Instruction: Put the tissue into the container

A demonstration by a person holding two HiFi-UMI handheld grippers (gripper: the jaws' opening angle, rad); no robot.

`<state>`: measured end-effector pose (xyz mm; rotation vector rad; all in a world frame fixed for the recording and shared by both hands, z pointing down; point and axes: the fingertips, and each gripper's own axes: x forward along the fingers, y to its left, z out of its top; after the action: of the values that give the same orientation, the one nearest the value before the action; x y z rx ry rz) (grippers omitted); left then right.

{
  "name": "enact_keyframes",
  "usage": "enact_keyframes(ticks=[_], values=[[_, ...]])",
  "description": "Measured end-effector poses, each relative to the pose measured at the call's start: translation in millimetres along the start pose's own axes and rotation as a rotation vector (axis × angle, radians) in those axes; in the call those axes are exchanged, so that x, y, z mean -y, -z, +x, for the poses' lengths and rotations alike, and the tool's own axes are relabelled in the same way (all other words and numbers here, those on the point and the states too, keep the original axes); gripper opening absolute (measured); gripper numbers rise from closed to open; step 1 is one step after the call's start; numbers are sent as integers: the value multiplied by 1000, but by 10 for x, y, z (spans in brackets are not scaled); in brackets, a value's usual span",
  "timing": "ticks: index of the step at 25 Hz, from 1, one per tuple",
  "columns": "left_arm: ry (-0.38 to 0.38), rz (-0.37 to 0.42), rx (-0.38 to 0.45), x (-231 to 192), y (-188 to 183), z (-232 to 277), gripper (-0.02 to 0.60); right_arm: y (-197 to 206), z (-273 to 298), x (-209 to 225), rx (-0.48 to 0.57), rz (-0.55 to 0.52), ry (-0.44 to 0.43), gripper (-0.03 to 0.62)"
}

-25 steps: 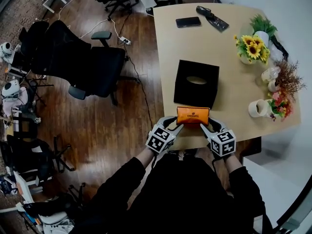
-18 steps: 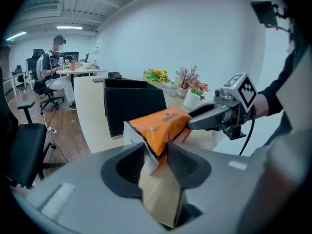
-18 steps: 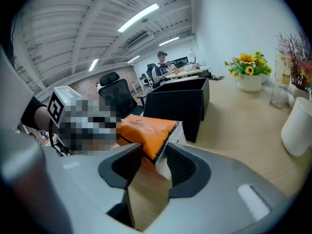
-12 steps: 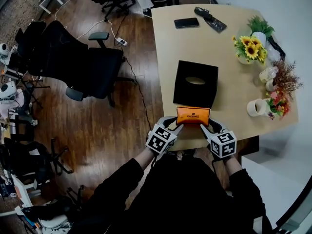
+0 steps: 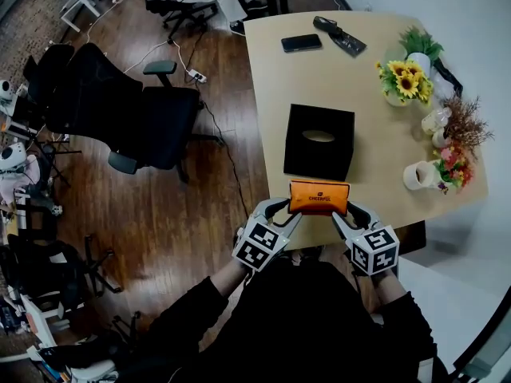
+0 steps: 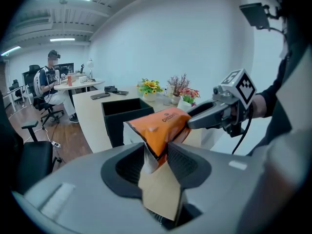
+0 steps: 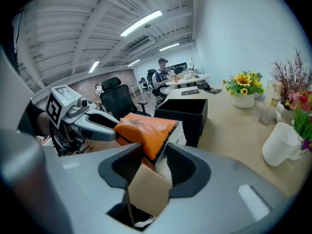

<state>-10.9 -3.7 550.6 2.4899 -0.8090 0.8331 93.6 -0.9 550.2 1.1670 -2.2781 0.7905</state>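
An orange tissue pack (image 5: 318, 197) hangs over the near table edge, held level between both grippers. My left gripper (image 5: 289, 207) is shut on its left end, and my right gripper (image 5: 349, 208) is shut on its right end. In the left gripper view the pack (image 6: 161, 126) is pinched in my left gripper (image 6: 156, 152), with the right gripper (image 6: 196, 121) at its far end. In the right gripper view the pack (image 7: 144, 128) sits in my right gripper (image 7: 155, 155), opposite the left gripper (image 7: 114, 128). The black box container (image 5: 299, 146) stands just beyond, top open.
Far on the wooden table (image 5: 359, 78) lie a phone (image 5: 301, 43) and a dark flat object (image 5: 339, 35). Sunflowers (image 5: 403, 82), other flowers (image 5: 451, 166) and a white mug (image 5: 420, 175) line the right edge. Black office chairs (image 5: 136, 114) stand on the floor to the left.
Both grippers and the orange pack have drawn slightly back from the black box, toward the person. Both still hold the pack's ends.
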Motion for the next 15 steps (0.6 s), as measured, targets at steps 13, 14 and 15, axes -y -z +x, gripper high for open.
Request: enact_keyframes(ticks=[13, 14, 15], values=[[-15, 88, 57, 203, -521, -591, 129, -504, -539, -333, 68, -46, 0, 161], [-18, 88, 58, 206, -538, -608, 129, -525, -552, -339, 67, -46, 1, 161], [-23, 89, 58, 206, -552, -623, 129, -544, -561, -344, 66, -46, 3, 160]])
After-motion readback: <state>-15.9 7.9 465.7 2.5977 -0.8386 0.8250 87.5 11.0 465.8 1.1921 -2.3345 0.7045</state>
